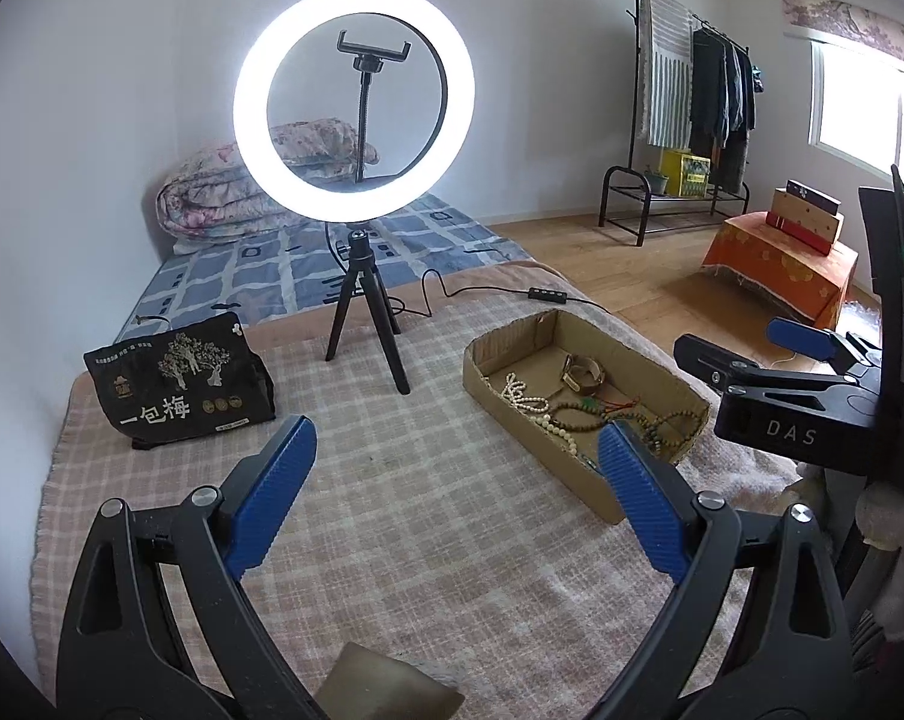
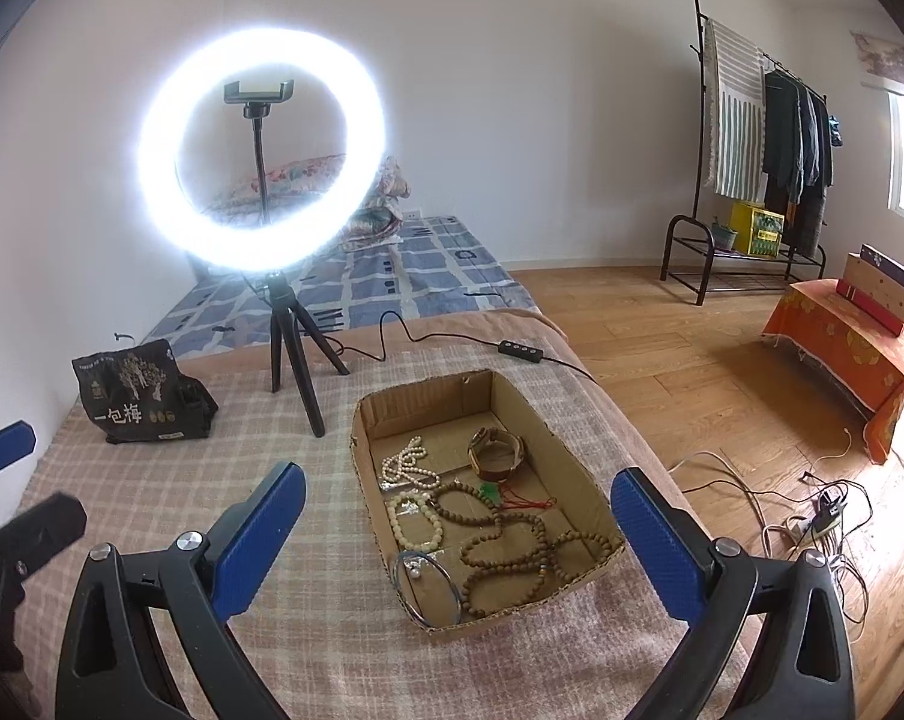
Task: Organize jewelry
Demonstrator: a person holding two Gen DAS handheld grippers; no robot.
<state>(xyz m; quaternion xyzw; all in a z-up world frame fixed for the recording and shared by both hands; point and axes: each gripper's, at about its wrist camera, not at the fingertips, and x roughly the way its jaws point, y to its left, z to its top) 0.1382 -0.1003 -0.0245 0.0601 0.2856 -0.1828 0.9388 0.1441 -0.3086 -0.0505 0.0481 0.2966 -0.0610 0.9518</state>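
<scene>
In the right wrist view, the right hand-held gripper [image 2: 458,531] fills the bottom of the frame with its blue pads wide apart and nothing between them but air. The cardboard box [image 2: 578,468] lies just beyond, in the centre of the frame, with its near corner between the two pads. Inside it, a metal bangle [image 2: 419,591] lies nearest, brown bead strands [image 2: 512,540] sprawl across the middle, white bead strands [image 2: 407,468] lie at the left and a watch [image 2: 497,450] sits toward the far end.

In the left wrist view, the left hand-held gripper [image 1: 455,453] also stands wide open and empty over bare checked blanket [image 1: 392,510]. There the box sits right of centre, its near end just behind the right pad; the other gripper juts in from the right edge, beside the box.

The blanket-covered table offers open room left of the box, as far as a black printed bag [image 2: 140,396] at the left. The table's right edge drops to wooden floor [image 2: 692,360] close beside the box. Farther back, a lit ring light [image 2: 260,150] stands on its tripod, its cable trailing along the far edge.
</scene>
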